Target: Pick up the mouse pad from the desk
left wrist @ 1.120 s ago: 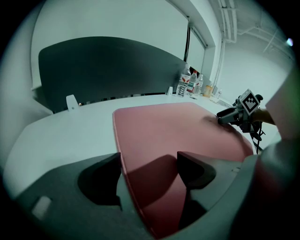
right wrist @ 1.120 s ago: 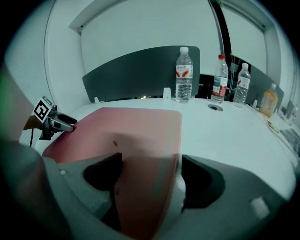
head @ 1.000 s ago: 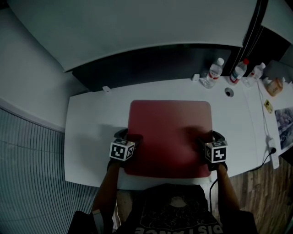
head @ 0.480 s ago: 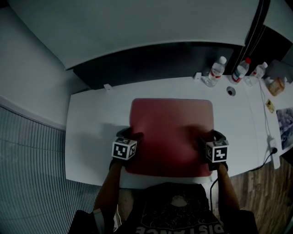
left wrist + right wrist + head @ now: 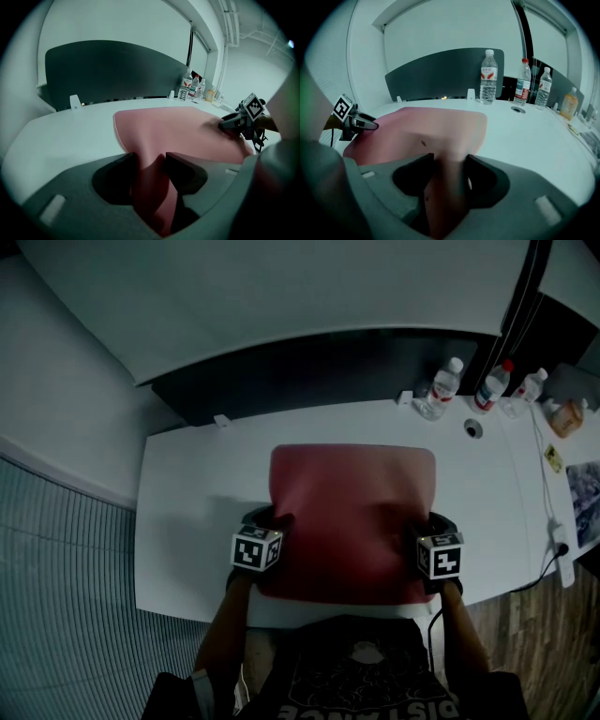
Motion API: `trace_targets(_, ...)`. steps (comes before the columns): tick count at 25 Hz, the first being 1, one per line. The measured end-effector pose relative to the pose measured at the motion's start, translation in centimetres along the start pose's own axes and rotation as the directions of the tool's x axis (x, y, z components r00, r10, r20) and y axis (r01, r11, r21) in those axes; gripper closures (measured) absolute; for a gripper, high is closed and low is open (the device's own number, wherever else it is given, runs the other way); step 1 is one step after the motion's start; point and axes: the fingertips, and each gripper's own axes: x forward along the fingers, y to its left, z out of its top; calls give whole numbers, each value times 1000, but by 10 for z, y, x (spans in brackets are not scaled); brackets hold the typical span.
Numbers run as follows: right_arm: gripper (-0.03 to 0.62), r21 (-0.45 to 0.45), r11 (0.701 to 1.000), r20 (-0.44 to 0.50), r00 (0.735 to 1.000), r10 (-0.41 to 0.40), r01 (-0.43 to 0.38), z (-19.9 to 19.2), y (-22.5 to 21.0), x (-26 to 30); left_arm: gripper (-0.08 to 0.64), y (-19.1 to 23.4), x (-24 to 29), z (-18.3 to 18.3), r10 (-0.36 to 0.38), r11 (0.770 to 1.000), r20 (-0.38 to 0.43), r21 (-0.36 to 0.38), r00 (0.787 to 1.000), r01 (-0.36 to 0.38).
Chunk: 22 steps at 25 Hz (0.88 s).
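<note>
A large dull-red mouse pad (image 5: 352,512) lies on the white desk (image 5: 187,521), in front of the person. My left gripper (image 5: 272,524) is at the pad's left edge and my right gripper (image 5: 425,524) at its right edge. In the left gripper view the left gripper (image 5: 150,161) has its jaws closing, with a raised fold of the mouse pad (image 5: 187,129) pinched between them. The right gripper (image 5: 449,164) is closing in the same way on a lifted fold of the mouse pad (image 5: 436,126). Both edges are bunched up off the desk.
Three water bottles (image 5: 442,385) (image 5: 490,384) (image 5: 527,383) and an orange bottle (image 5: 565,416) stand at the desk's back right, near a cable hole (image 5: 473,427). A cable (image 5: 542,488) and papers (image 5: 583,498) lie at the right edge. A dark panel (image 5: 309,371) backs the desk.
Both grippers' jaws have narrowed onto the pad's side edges. The edges have lifted and bunched, and the pad looks narrower near the grippers. The hands have hardly moved.
</note>
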Motion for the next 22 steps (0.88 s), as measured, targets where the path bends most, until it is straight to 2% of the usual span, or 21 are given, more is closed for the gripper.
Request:
trace_targets(3,408,-47,999,-7,1000,13,-14,1,7,0,356,-2,0,-1,-9,1000,-4,-4,1000,9)
trace_targets(8,439,-78,996,-17,999,37,-39,1,10,0,390,-7,1,1,-28,1000,-11,-13,1000,28)
trace_targets(14,506,-147,987,-10,998,65,-66,3,21,-2,454,-16,2,0,-71,997,-42,23,997,72)
trace_targets(22,534,-159,984,-1,997,84,-83,4,24,-3,492,-23,-2,4,-70,995,-48,74,996,74)
